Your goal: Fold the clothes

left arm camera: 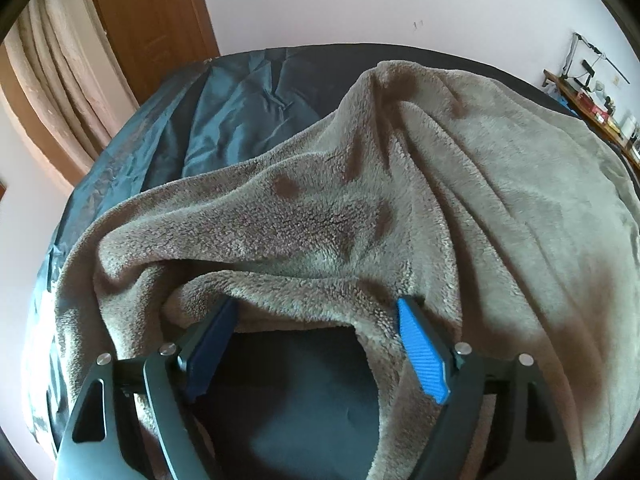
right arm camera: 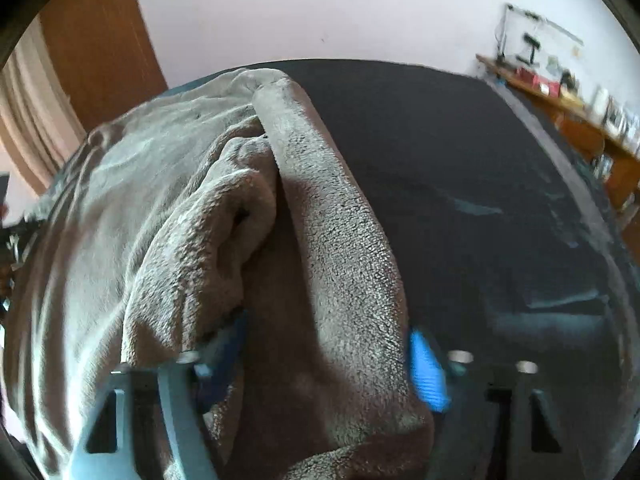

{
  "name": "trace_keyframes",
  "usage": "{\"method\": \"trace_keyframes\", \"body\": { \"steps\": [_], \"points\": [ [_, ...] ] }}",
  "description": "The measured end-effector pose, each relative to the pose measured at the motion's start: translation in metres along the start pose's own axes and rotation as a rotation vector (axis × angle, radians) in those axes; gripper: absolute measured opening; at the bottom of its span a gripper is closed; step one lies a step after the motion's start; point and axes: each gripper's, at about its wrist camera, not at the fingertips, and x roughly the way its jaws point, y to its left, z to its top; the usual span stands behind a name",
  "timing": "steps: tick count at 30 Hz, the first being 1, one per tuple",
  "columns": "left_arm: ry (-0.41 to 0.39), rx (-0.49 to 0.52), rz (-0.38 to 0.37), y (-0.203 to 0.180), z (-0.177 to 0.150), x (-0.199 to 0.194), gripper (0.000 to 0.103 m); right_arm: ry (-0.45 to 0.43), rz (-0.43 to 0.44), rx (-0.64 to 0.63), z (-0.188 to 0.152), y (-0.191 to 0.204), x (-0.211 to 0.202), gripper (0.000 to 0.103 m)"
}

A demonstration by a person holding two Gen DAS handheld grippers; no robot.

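A grey-brown fleece garment (left arm camera: 400, 200) lies rumpled over a dark bed (left arm camera: 328, 64). In the left wrist view my left gripper (left arm camera: 318, 303) stands open, its blue pads (left arm camera: 420, 348) wide apart. The garment's near hem lies across its fingertips, with dark bed cover showing below the hem. In the right wrist view, which is blurred, the fleece garment (right arm camera: 332, 240) runs as a thick fold between the spread fingers of my right gripper (right arm camera: 326, 334), which is open. The fold fills the gap and hides part of the left finger.
A shiny teal cloth (left arm camera: 240, 112) lies on the bed's far left. The dark bed surface (right arm camera: 480, 184) stretches bare to the right of the garment. A wooden door (left arm camera: 148, 16) and curtain (left arm camera: 68, 80) stand behind on the left, and a cluttered wooden shelf (right arm camera: 560, 96) on the right wall.
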Motion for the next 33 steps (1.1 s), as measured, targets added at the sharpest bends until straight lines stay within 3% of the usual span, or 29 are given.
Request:
{"method": "trace_keyframes", "body": {
  "steps": [1, 2, 5, 9, 13, 16, 22, 25, 28, 29, 30, 32, 33],
  "points": [
    [0.001, -0.001, -0.001, 0.000, 0.000, 0.001, 0.086, -0.005, 0.002, -0.018, -0.001, 0.002, -0.001, 0.046],
    [0.001, -0.002, -0.003, 0.000, 0.000, 0.002, 0.087, -0.009, 0.005, -0.027, -0.001, 0.003, -0.002, 0.029],
    [0.003, -0.005, -0.007, 0.000, 0.000, 0.006, 0.091, -0.037, -0.073, -0.063, 0.003, 0.006, -0.006, 0.016],
    [0.000, -0.005, -0.012, 0.001, 0.001, 0.007, 0.094, -0.090, -0.239, -0.059, 0.021, -0.008, -0.012, 0.016],
    [-0.004, -0.005, -0.013, 0.001, 0.001, 0.009, 0.095, -0.162, -0.492, -0.063, 0.049, -0.038, -0.014, 0.016],
    [-0.009, -0.007, -0.011, 0.000, 0.001, 0.010, 0.097, -0.213, -0.585, -0.037, 0.076, -0.058, -0.015, 0.016],
    [-0.020, -0.008, -0.008, -0.002, 0.001, 0.013, 0.099, -0.135, -0.551, -0.058, 0.097, -0.067, 0.018, 0.018],
    [-0.022, -0.009, -0.011, -0.002, 0.004, 0.016, 0.100, -0.080, -0.507, -0.086, 0.082, -0.068, 0.028, 0.019],
    [-0.024, -0.009, -0.010, -0.002, 0.005, 0.017, 0.101, -0.104, -0.428, -0.080, 0.061, -0.074, 0.011, 0.025],
    [-0.023, -0.010, -0.009, -0.002, 0.005, 0.017, 0.101, -0.117, -0.388, -0.064, 0.054, -0.074, 0.005, 0.035],
    [-0.023, -0.011, -0.008, -0.001, 0.005, 0.017, 0.101, -0.133, -0.356, -0.049, 0.050, -0.075, -0.001, 0.054],
    [-0.023, -0.014, -0.005, 0.000, 0.003, 0.016, 0.101, -0.177, -0.302, -0.031, 0.039, -0.069, -0.018, 0.076],
    [-0.022, -0.016, -0.001, -0.001, 0.004, 0.017, 0.101, -0.204, -0.266, -0.031, 0.030, -0.065, -0.030, 0.077]
  ]
}}
